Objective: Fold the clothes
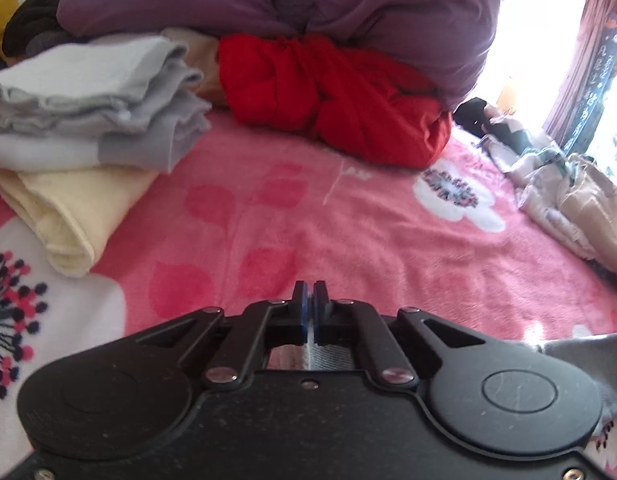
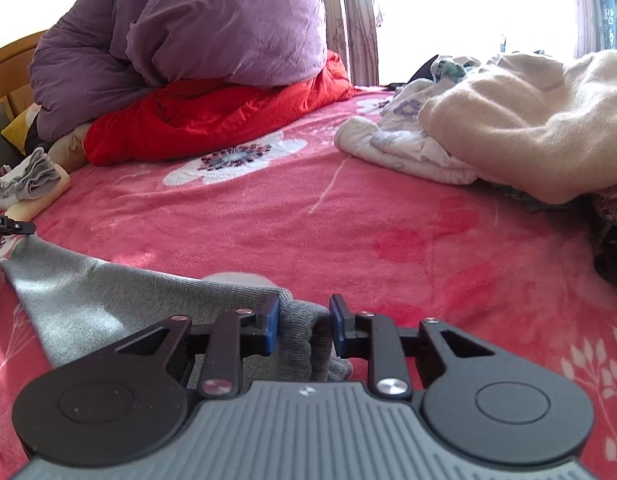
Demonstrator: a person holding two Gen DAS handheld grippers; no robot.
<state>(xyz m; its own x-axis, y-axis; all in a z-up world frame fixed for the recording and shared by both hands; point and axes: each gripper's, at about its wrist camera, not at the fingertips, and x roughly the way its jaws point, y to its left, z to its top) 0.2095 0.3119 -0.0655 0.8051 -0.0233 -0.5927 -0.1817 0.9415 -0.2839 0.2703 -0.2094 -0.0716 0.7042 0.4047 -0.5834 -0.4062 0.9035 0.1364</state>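
A grey knit garment [image 2: 88,300] lies stretched on the pink flowered blanket [image 2: 348,220]. My right gripper [image 2: 303,324] is open, its jaws on either side of a bunched end of the garment. My left gripper [image 1: 309,300] is shut, with a thin strip of grey cloth between the pads; its tip shows in the right wrist view [image 2: 12,227] at the garment's far left corner. A bit of the grey garment [image 1: 588,364] shows at the lower right of the left wrist view.
A folded stack of grey and cream clothes [image 1: 88,120] sits at the left. A red quilt [image 1: 332,96] and a purple duvet [image 1: 348,4] lie at the back. A heap of unfolded clothes [image 2: 508,120] lies at the right by the window.
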